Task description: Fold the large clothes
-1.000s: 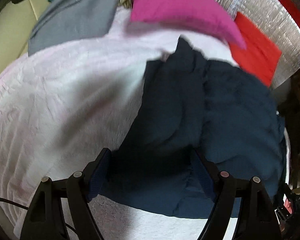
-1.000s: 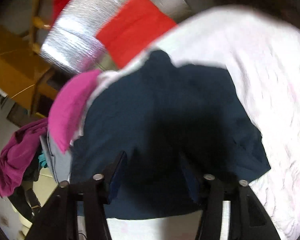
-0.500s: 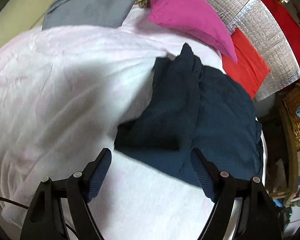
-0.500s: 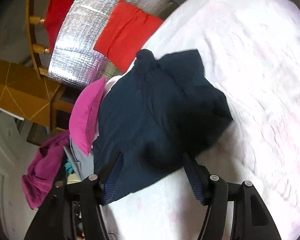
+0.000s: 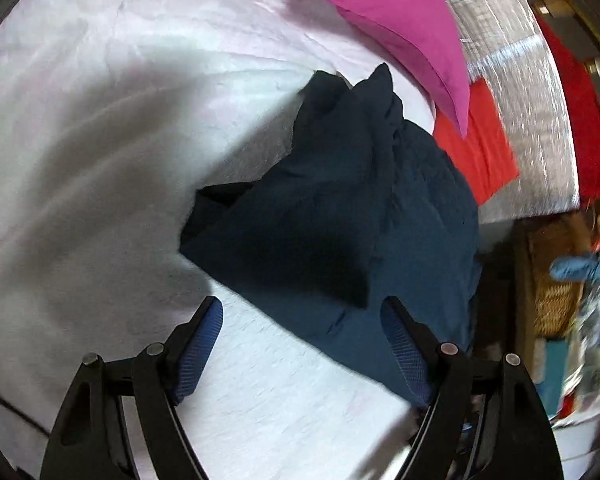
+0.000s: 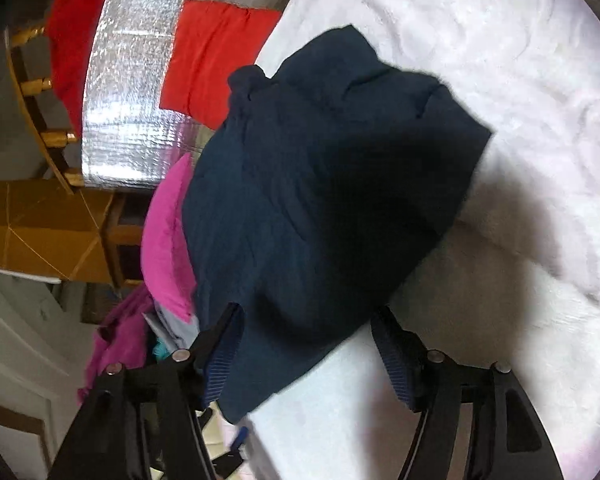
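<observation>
A dark navy garment [image 5: 340, 216] lies partly folded and bunched on a pale pink-white blanket [image 5: 80, 140] spread over the bed. It also shows in the right wrist view [image 6: 320, 208], near the bed's left edge. My left gripper [image 5: 302, 320] is open and empty, just short of the garment's near edge. My right gripper [image 6: 308, 328] is open and empty, with its jaws either side of the garment's near corner and not closed on it.
A magenta pillow [image 5: 404, 28] lies beyond the garment. A red cloth [image 5: 476, 152] rests on silver foil sheeting [image 5: 532, 92]. A wicker basket [image 5: 556, 280] stands at the right. Wooden furniture [image 6: 48, 228] and a magenta garment [image 6: 116, 340] are off the bed's left side.
Both grippers have pulled back from the navy garment, which now lies bunched narrower on the blanket. Both views have shifted; the jaws stay open.
</observation>
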Available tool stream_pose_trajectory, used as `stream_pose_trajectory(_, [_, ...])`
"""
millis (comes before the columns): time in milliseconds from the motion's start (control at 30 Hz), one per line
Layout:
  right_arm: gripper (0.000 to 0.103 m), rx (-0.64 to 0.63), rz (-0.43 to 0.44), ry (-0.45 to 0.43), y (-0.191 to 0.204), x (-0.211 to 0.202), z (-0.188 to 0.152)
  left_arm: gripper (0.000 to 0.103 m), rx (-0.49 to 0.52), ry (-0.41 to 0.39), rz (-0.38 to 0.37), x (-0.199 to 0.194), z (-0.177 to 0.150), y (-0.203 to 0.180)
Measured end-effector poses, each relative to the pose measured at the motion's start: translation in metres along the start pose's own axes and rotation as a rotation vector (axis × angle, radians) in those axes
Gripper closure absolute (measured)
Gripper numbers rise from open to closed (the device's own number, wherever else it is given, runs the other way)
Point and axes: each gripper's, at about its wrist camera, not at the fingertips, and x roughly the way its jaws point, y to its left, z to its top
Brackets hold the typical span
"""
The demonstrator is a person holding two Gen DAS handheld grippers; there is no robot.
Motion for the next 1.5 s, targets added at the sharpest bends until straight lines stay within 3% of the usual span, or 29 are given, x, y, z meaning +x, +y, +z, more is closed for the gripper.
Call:
stream_pose_trajectory(100, [0.024, 0.018, 0.025, -0.036, -0.001, 0.007, 0.002, 0.022, -0.043, 0.008, -0.044, 0.013, 0.005, -0.001])
stream_pose_trajectory(333, [0.023, -0.065, 0.009, -0.093, 0.016, 0.026, 0.006, 0.020, -0.108, -0.033, -0.086, 0.023, 0.013, 0.000])
stream_pose_trajectory(567, [0.022, -0.105, -0.001, -0.134, 0.028, 0.042, 0.012, 0.020, -0.114, -0.081, -0.108, 0.035, 0.023, -0.008])
stream_pose_trajectory(633, [0.025, -0.110, -0.019, -0.140, 0.030, 0.044, 0.013, 0.022, -0.121, -0.094, -0.106, 0.035, 0.024, -0.008])
stream_pose_trajectory(733, [0.041, -0.125, -0.057, -0.145, 0.032, 0.049, 0.015, 0.037, -0.135, -0.124, -0.098, 0.037, 0.025, -0.008])
stream_pose_trajectory(967, [0.062, -0.219, -0.103, -0.180, 0.043, 0.043, 0.010, 0.067, -0.093, -0.161, -0.097, 0.031, 0.020, -0.016])
stream_pose_trajectory(1167, [0.070, -0.272, -0.112, -0.203, 0.054, 0.033, 0.004, 0.075, -0.065, -0.166, -0.110, 0.018, 0.018, -0.018])
stream_pose_trajectory(1500, [0.072, -0.308, -0.123, -0.192, 0.055, 0.003, -0.015, 0.076, -0.063, -0.134, -0.103, -0.009, 0.003, -0.006])
